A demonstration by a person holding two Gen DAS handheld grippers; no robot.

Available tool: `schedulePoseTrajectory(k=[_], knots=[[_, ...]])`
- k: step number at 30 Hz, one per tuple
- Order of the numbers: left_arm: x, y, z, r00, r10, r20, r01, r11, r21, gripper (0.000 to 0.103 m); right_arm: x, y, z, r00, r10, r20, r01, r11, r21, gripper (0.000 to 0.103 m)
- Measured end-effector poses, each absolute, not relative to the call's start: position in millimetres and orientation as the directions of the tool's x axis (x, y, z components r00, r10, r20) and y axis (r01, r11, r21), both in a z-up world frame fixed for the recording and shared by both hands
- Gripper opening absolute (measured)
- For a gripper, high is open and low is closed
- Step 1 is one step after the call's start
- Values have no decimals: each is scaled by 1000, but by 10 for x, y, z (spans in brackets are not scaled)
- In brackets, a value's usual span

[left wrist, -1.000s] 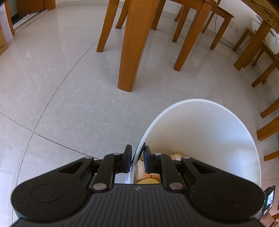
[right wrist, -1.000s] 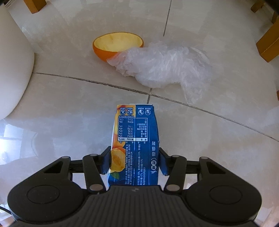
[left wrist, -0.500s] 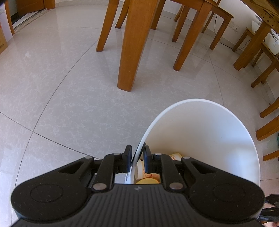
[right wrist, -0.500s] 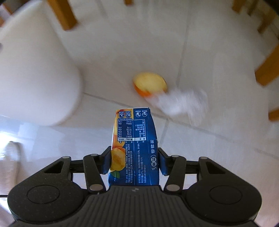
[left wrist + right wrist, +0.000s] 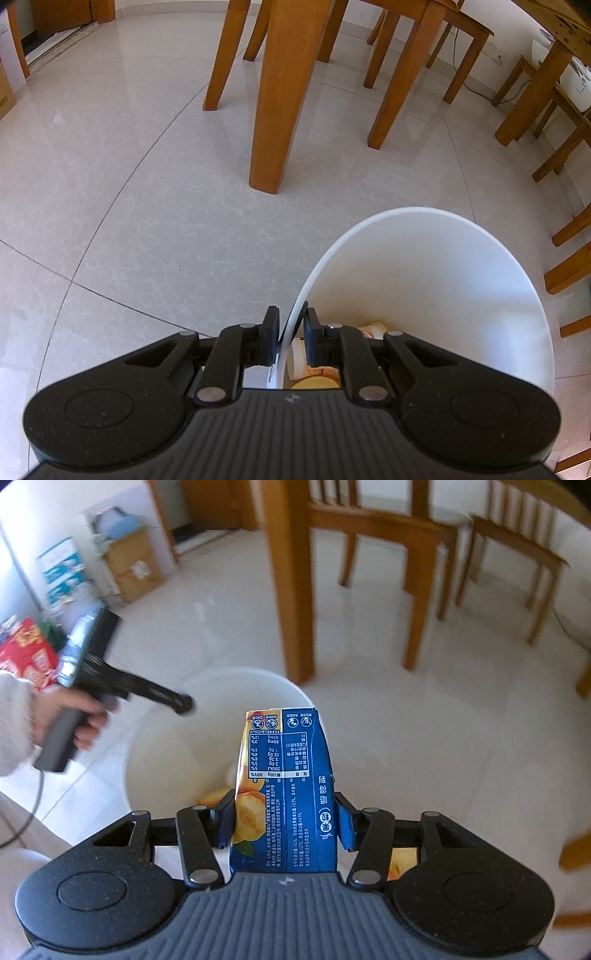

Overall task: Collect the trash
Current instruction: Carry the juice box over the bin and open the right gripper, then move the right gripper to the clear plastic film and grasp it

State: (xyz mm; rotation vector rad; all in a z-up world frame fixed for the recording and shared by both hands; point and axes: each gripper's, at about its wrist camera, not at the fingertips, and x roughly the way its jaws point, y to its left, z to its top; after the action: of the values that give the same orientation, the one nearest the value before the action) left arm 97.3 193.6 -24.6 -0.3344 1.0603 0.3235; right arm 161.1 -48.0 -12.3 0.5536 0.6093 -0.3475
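Hovering over the mouth of the white bin [image 5: 155, 746], the blue juice carton [image 5: 286, 794] stands clamped between the two fingers of the right gripper [image 5: 284, 823], its printed panel facing the camera. A second ago the same carton was down near the tiled floor, with an orange peel half and a crumpled plastic bag lying beyond it; now the view has swung up and across, and the bin's opening lies directly under the carton. That puts the carry all but finished, and letting go looks like the step in hand. Scraps of orange peel [image 5: 214, 797] show at the bottom of the bin beside the carton's lower edge.

The left gripper [image 5: 291, 332] has not shifted: its fingers pinch the bin's thin white rim [image 5: 295, 317], one inside and one outside, steadying it. A paper cup [image 5: 373, 328] and other rubbish lie inside. In the right wrist view the person's hand [image 5: 70, 720] grips that tool's handle at the bin's left side.

Wooden table legs [image 5: 273, 110] and chairs [image 5: 388, 554] stand behind. The peel half and bag, out of view now, likely remain to be fetched.
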Motion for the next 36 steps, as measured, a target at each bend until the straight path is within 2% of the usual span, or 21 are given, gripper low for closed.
schedulePoseTrajectory(k=[3,4,5,7,12,18,23,30,34,36], knots=[[966,1945,-248,451,93,-888,-419,900,-119,12,1799,-506,2,790,-154,-593,438,819,371,60],[963,1951,-247,452,92,-888,-420,899,-121,12,1823,-486,110,792,-168,-586,444,818,365,65],[963,1951,-245,452,92,-887,-418,901,-120,12,1854,-503,121,795,-182,-579,450,817,360,77],[959,1958,-245,453,91,-887,-415,902,-120,12,1866,-554,44,796,-215,-566,473,804,360,82],[958,1968,-243,454,89,-886,-414,902,-121,11,1751,-623,-82,754,-258,-604,547,755,361,83],[955,1957,-246,454,92,-886,-416,901,-120,11,1516,-744,-502,667,-339,-663,657,687,310,88],[963,1957,-250,454,93,-886,-418,901,-120,11,1370,-907,-1101,533,-376,-758,771,585,252,88],[979,1956,-256,450,97,-888,-421,900,-115,12,1161,-1145,-2149,355,-321,-878,891,401,214,88],[973,1944,-263,451,102,-887,-416,903,-108,12,1050,-1278,-2584,310,-295,-904,929,295,222,88],[970,1955,-269,451,100,-887,-420,900,-112,12,996,-1355,-2730,291,-332,-897,946,239,219,88]])
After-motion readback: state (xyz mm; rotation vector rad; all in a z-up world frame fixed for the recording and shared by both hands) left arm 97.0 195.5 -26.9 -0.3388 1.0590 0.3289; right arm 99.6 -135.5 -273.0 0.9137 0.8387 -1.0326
